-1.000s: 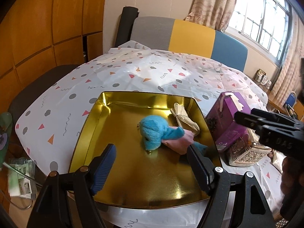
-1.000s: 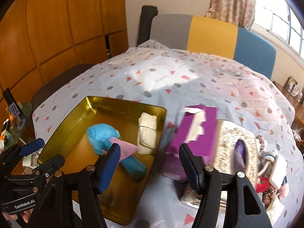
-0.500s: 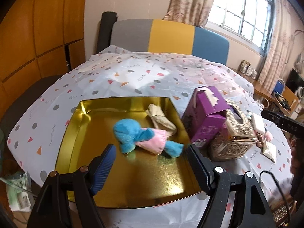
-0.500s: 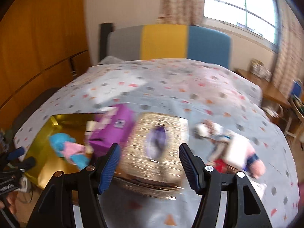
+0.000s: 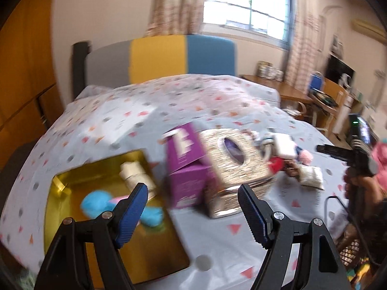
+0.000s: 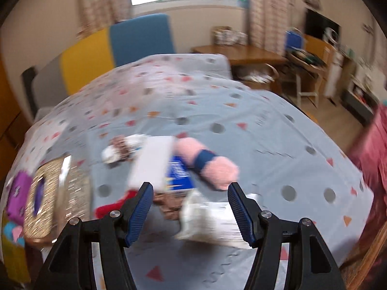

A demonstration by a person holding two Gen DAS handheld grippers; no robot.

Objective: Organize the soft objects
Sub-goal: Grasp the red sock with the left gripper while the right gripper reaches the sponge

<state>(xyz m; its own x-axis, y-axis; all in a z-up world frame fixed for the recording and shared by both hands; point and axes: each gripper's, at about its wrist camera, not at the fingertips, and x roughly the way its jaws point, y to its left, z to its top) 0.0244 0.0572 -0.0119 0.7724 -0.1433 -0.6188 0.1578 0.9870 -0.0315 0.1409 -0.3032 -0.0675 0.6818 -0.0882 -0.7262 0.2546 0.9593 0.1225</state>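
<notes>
Right wrist: fuzzy pink roll (image 6: pixel 208 166)

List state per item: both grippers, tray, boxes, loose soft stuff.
left gripper: jaws open, empty
right gripper: jaws open, empty, over the loose pile
gold tray: holds blue plush and cream roll
purple box: top torn open
glitter tissue box: upright
pink plush: lying outside tray

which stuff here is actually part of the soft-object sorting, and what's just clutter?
Job:
gold tray
blue plush and cream roll, both in the tray
pink plush, red soft item, white pouch, all loose on the table

Clutter:
purple box
glittery tissue box
white card
</notes>
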